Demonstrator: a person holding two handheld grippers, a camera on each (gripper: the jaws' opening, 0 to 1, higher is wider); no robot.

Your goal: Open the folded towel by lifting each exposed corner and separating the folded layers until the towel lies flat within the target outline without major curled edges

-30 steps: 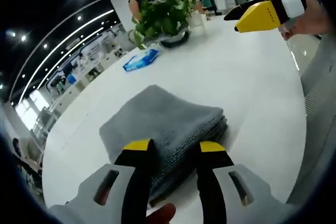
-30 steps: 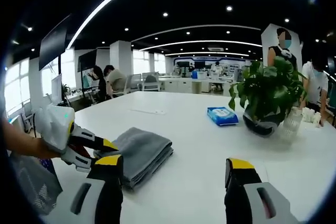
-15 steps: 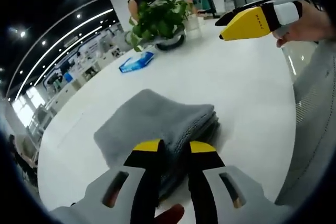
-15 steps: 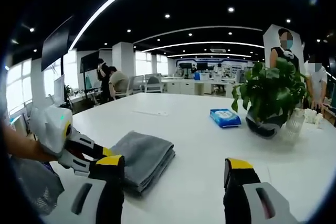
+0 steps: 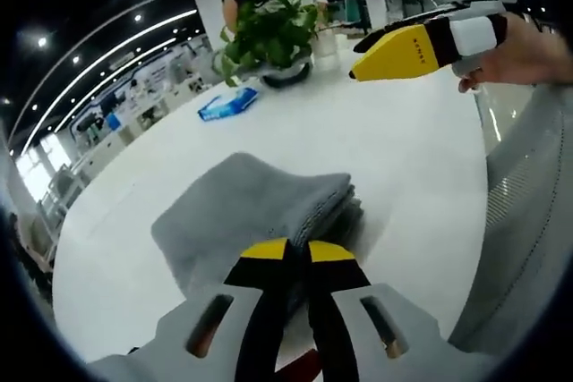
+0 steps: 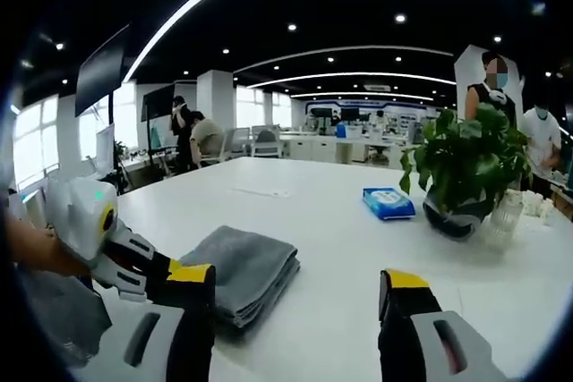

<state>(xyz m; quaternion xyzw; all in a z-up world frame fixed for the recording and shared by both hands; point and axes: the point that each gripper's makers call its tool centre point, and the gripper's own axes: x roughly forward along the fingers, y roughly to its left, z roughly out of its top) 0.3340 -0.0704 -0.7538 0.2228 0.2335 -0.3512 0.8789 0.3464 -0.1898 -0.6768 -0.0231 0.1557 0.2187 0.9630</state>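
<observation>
A grey folded towel [image 5: 260, 199] lies on the white table [image 5: 412, 149], its stacked layers facing right in the left gripper view. My left gripper [image 5: 299, 252] sits at the towel's near edge with its yellow-tipped jaws pinched together on the cloth. In the right gripper view the same left gripper [image 6: 172, 268] meets the towel [image 6: 246, 266] at its left side. My right gripper [image 6: 297, 280] hangs above the table with its jaws wide apart and nothing between them, to the right of the towel. It also shows as the right gripper [image 5: 369, 42], held in a hand well above the table.
A potted green plant [image 6: 466, 163] stands at the far right with a glass jar [image 6: 501, 216] beside it. A blue packet [image 6: 389, 202] lies on the table beyond the towel. People stand and sit in the office behind. The table's curved edge [image 5: 488, 176] runs near the towel.
My left gripper's jaws have closed from wide apart to pinched on the towel's near edge. The right gripper stays open and has drifted slightly.
</observation>
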